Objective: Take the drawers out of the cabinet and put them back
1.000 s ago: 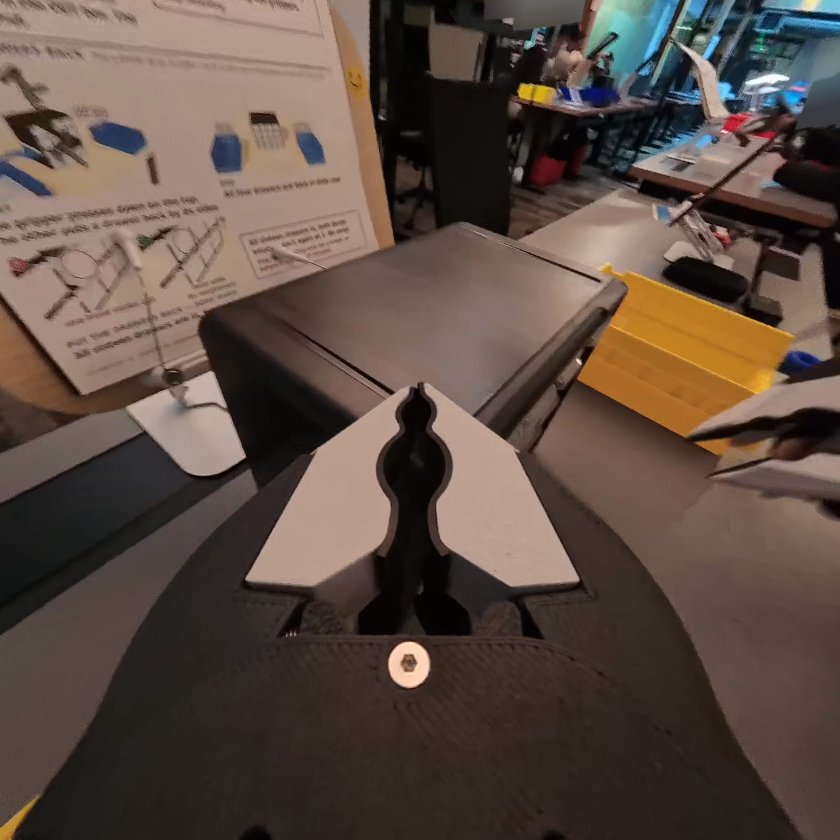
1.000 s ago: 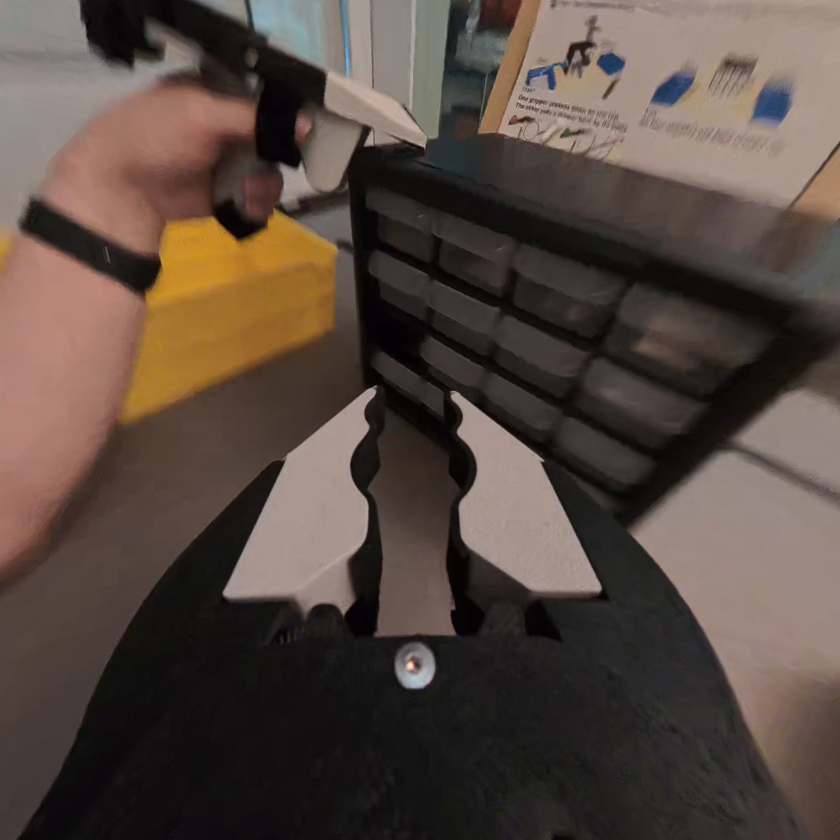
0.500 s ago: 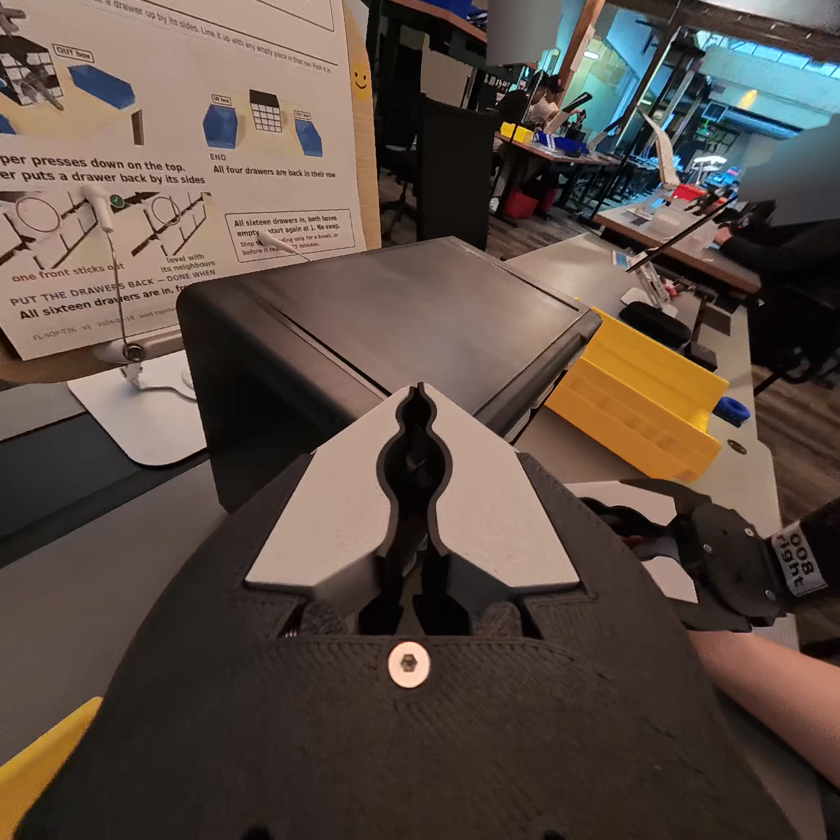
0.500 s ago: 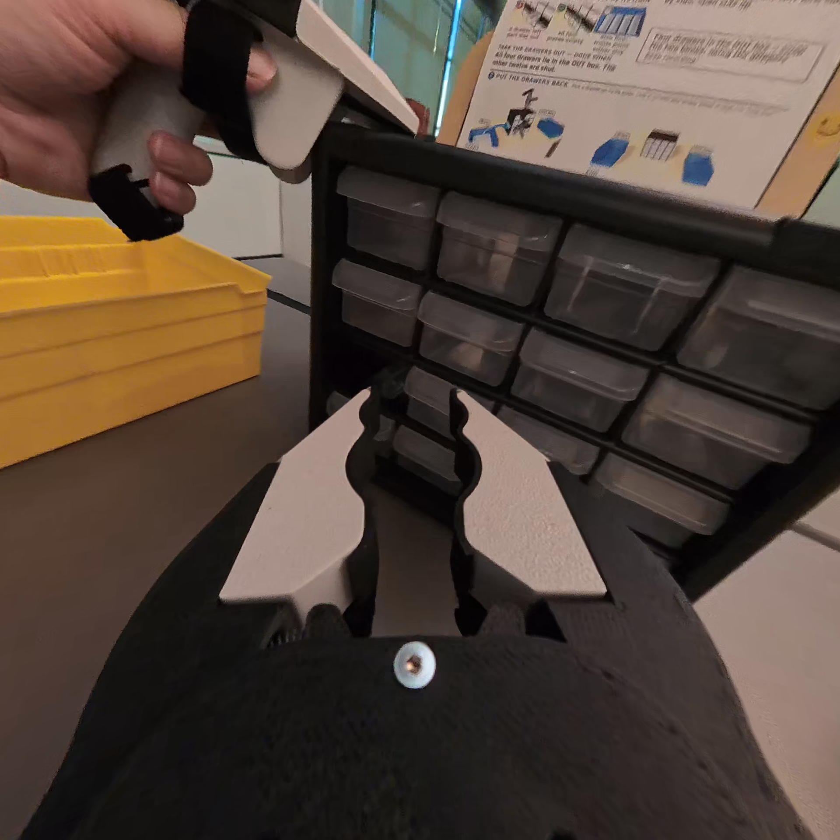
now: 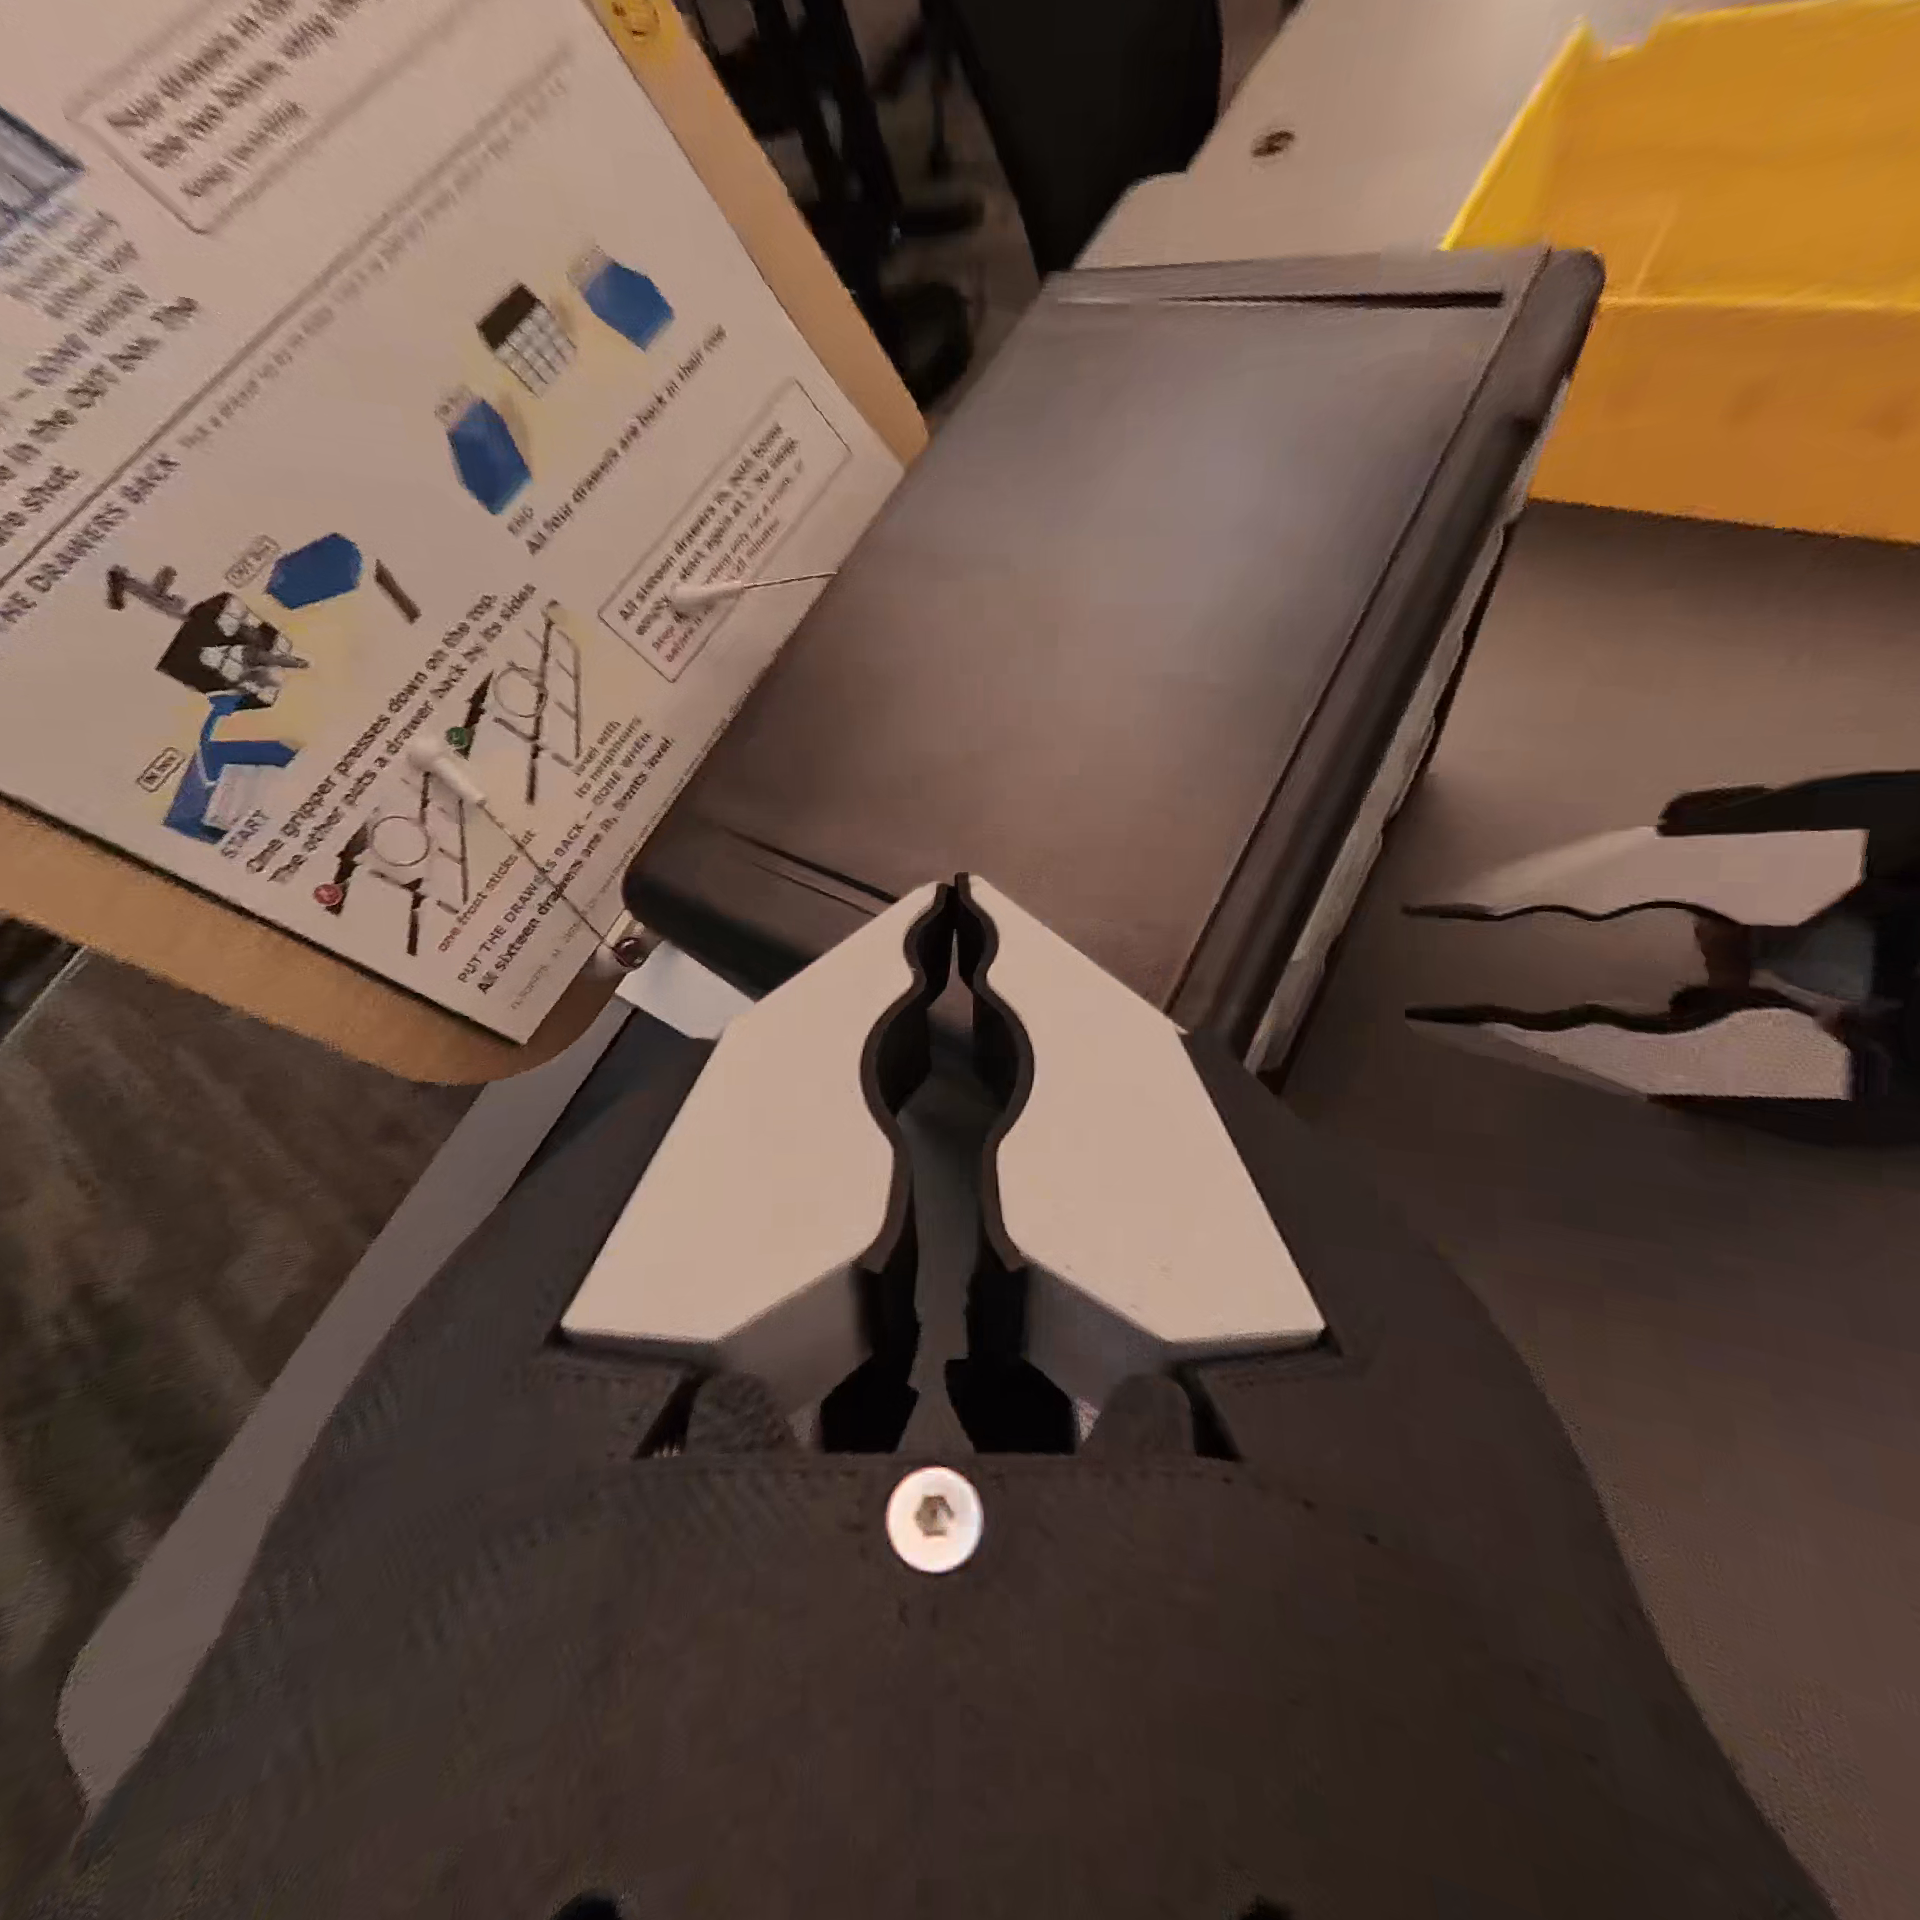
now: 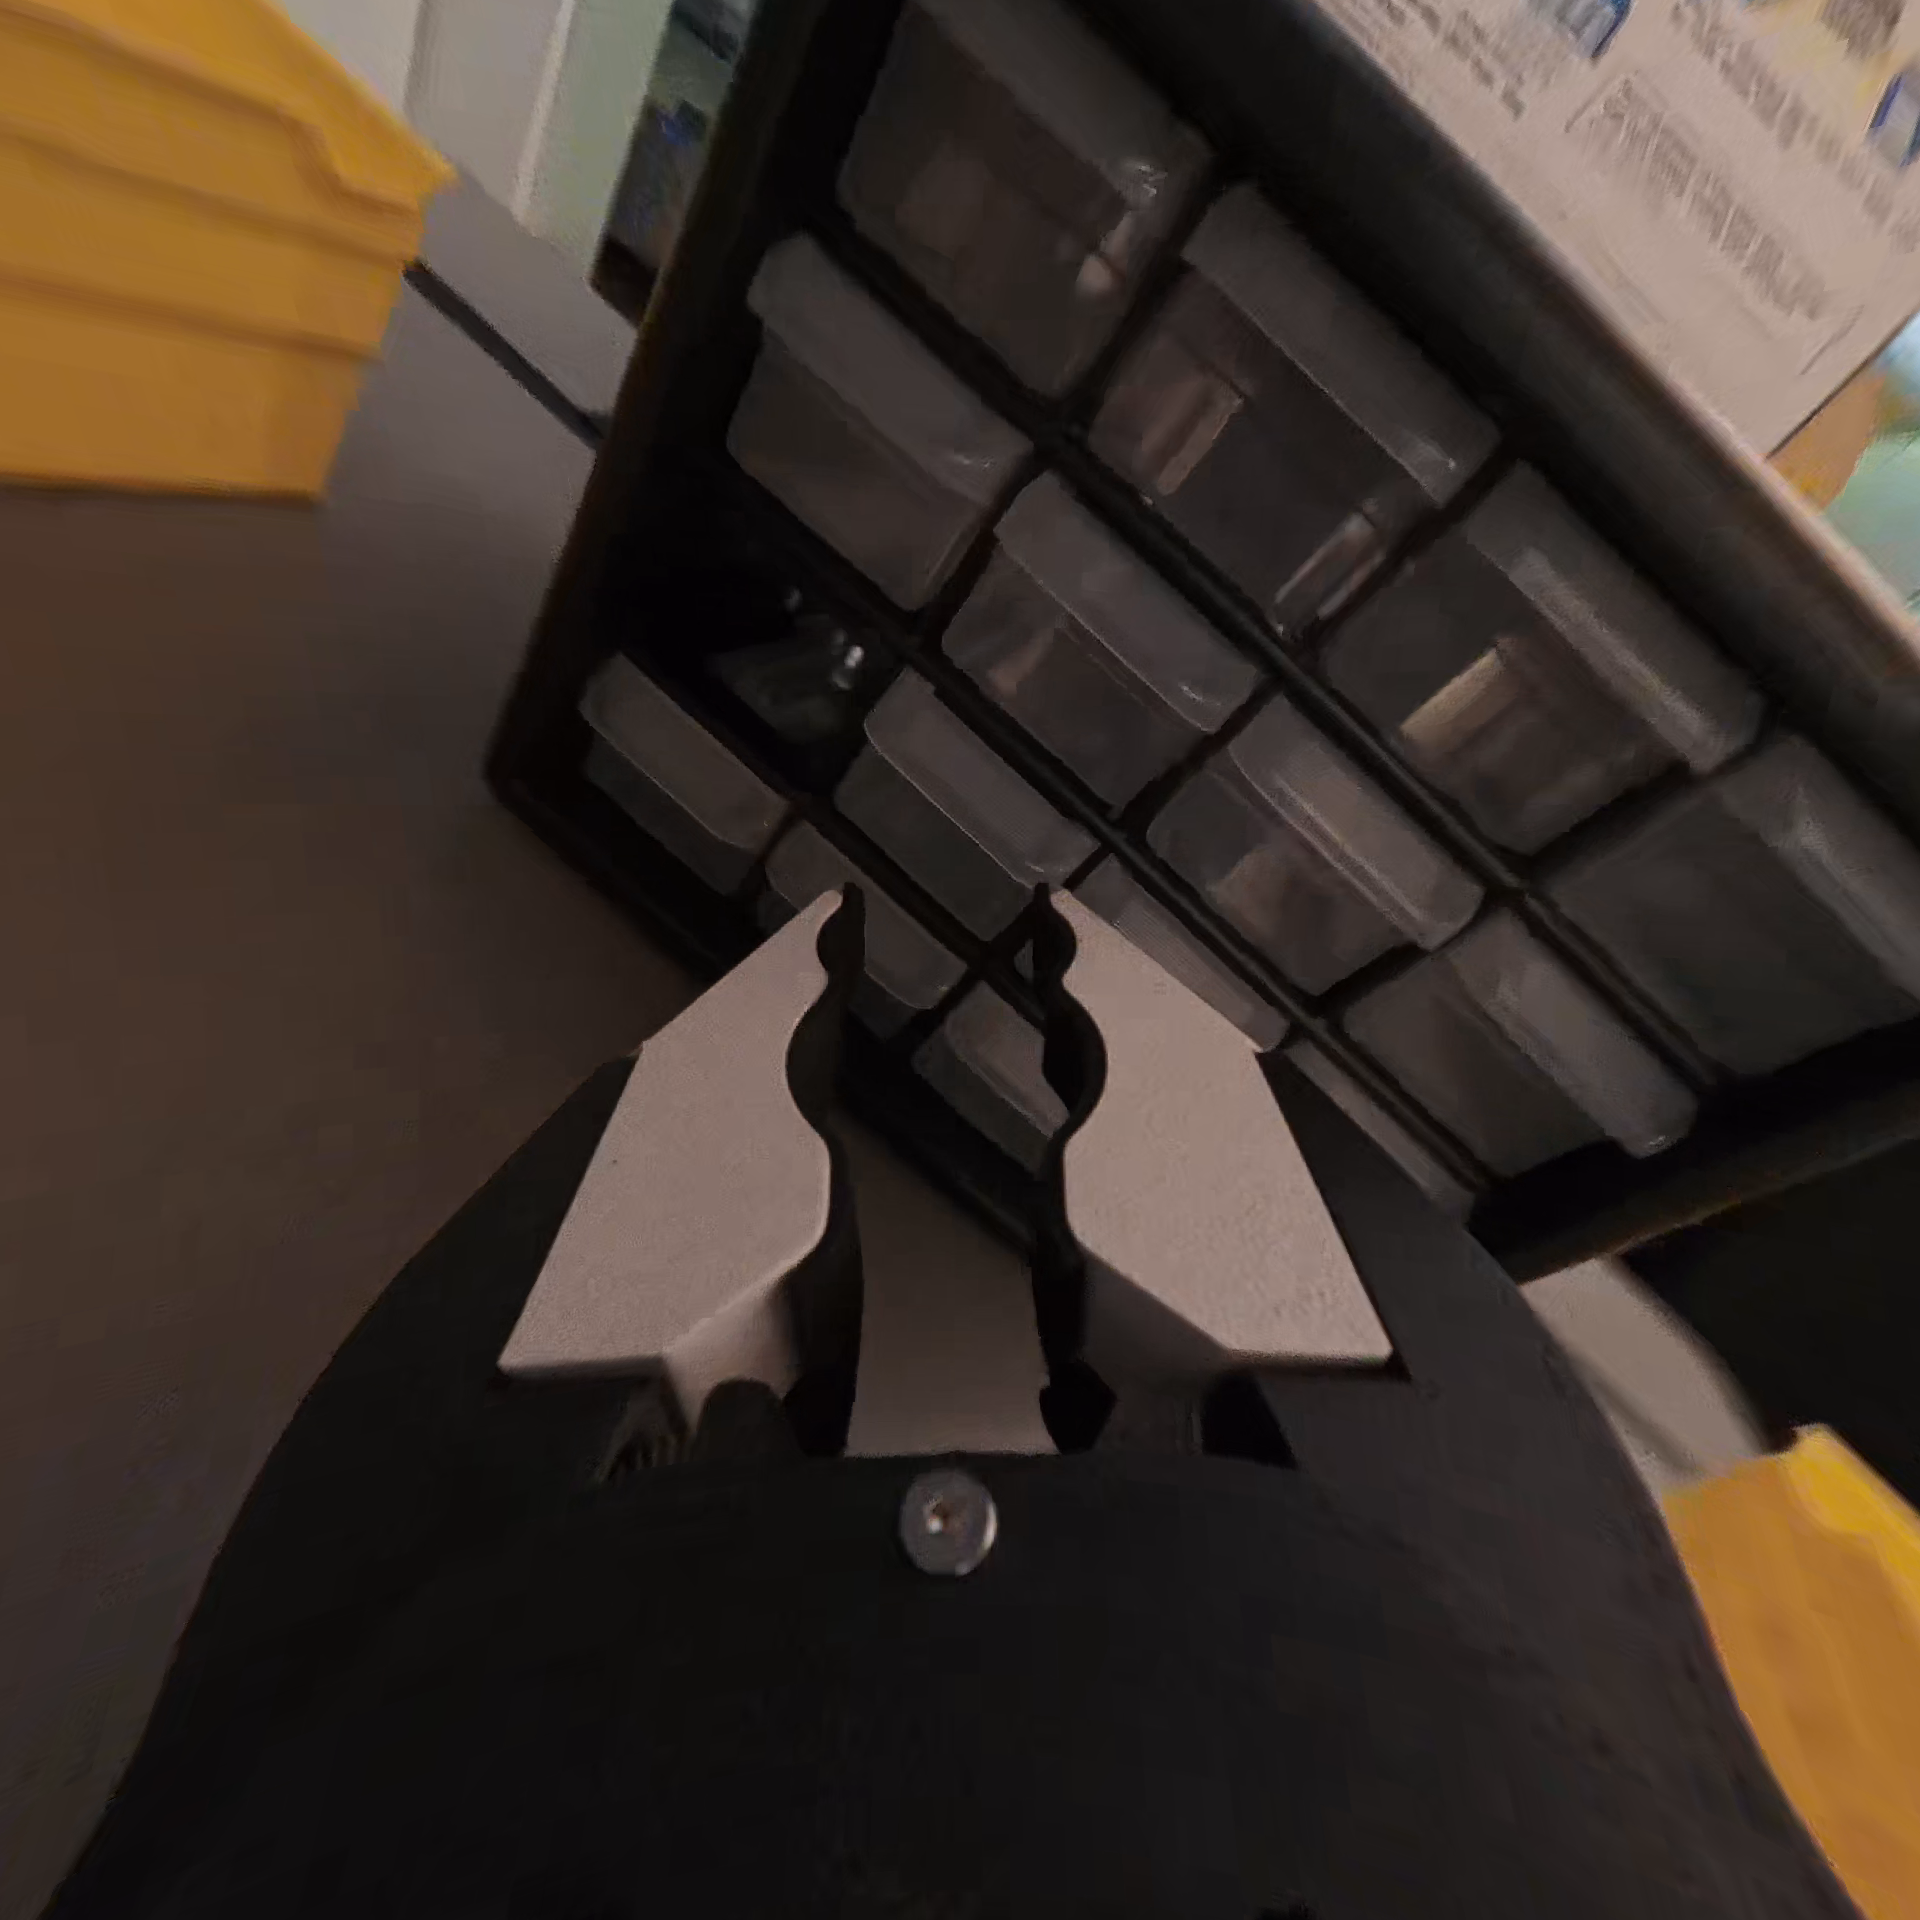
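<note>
The black cabinet (image 6: 623,499) shows its front in the right wrist view, with a grid of clear plastic drawers (image 6: 1091,644). One slot in the left column (image 6: 769,665) looks dark; I cannot tell if a drawer sits in it. My right gripper (image 6: 940,914) is open and empty, its fingertips just in front of the lower drawers. It also shows in the left wrist view (image 5: 1413,961), beside the cabinet's front. My left gripper (image 5: 956,894) is shut and empty, over the near edge of the cabinet top (image 5: 1143,582).
A yellow bin (image 5: 1714,312) stands on the grey table beyond the cabinet; it also shows in the right wrist view (image 6: 187,260). A second yellow object (image 6: 1818,1662) shows at the lower right. An instruction poster (image 5: 364,520) stands behind the cabinet. One gripper's finger ends stand about 20 cm off the other's. The left gripper is farther from the black cabinet (image 6: 623,499), some 15 cm, than the right, some 9 cm.
My left gripper has risen and tilted to look down on the cabinet top. My right gripper has rolled and moved closer to the lower drawers. The left hand has left the right view.
</note>
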